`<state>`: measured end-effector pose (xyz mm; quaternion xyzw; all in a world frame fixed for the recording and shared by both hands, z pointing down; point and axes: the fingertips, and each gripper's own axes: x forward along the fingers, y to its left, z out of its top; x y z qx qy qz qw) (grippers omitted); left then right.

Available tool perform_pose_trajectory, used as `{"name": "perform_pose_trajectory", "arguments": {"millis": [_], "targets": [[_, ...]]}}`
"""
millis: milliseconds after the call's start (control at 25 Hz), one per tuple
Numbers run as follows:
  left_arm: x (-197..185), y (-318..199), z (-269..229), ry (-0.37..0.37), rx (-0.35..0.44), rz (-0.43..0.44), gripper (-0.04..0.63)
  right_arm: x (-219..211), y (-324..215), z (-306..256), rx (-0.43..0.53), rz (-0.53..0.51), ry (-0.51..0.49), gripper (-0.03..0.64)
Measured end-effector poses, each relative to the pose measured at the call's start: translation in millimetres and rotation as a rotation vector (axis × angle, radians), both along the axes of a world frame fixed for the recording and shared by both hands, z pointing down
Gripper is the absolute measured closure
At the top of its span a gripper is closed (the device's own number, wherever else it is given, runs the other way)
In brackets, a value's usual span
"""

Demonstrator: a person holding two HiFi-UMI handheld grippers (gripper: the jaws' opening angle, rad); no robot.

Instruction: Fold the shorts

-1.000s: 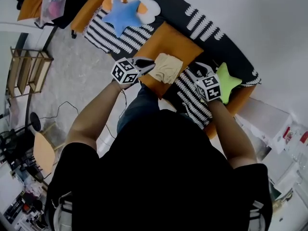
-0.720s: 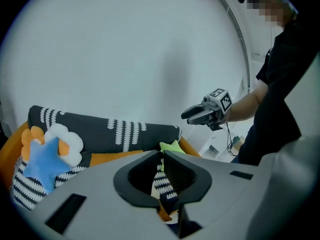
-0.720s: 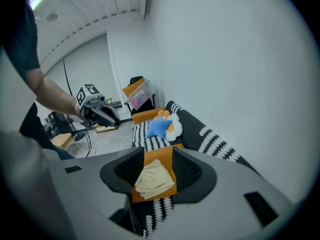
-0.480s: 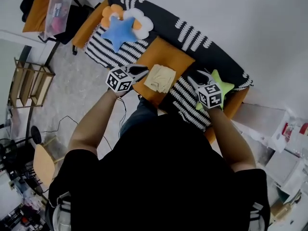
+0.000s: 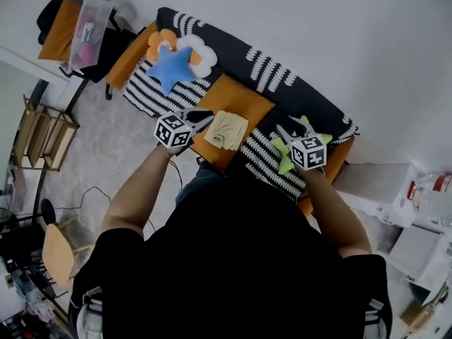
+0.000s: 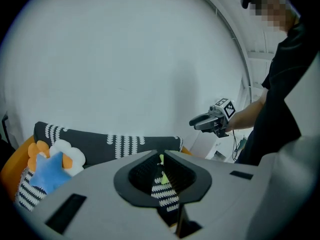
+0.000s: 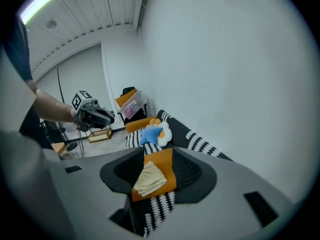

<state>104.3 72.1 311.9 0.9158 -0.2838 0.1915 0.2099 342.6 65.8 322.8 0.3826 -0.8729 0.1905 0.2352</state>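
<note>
Hovering clear of the sofa (image 5: 282, 83), both tools hang above the seat in the head view. The left tool (image 5: 203, 119) is beside the orange cushion (image 5: 244, 101) and the right tool (image 5: 293, 127) is over the green star pillow (image 5: 280, 154). The shorts (image 5: 227, 131) lie folded into a small beige packet on that cushion, touched by neither tool. Nothing pins the packet, so the likeliest upset is the top layer springing open on the soft cushion, or the packet sliding toward the near edge. In the left gripper view, the left tool's jaws stand nearly together with nothing gripped, only striped upholstery far beyond. In the right gripper view, the right tool's jaws stand apart and empty, with the shorts framed well off between them. A return pass with that gap could snag a loose fold.
</note>
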Motion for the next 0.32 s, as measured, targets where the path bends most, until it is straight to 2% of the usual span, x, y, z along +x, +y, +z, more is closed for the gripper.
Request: {"name": "perform_pose_trajectory", "arguments": {"millis": [320], "targets": [[4, 10, -9, 0.024, 0.018, -0.037, 0.551, 43, 14, -5, -0.005, 0.097, -0.020, 0.436]]}}
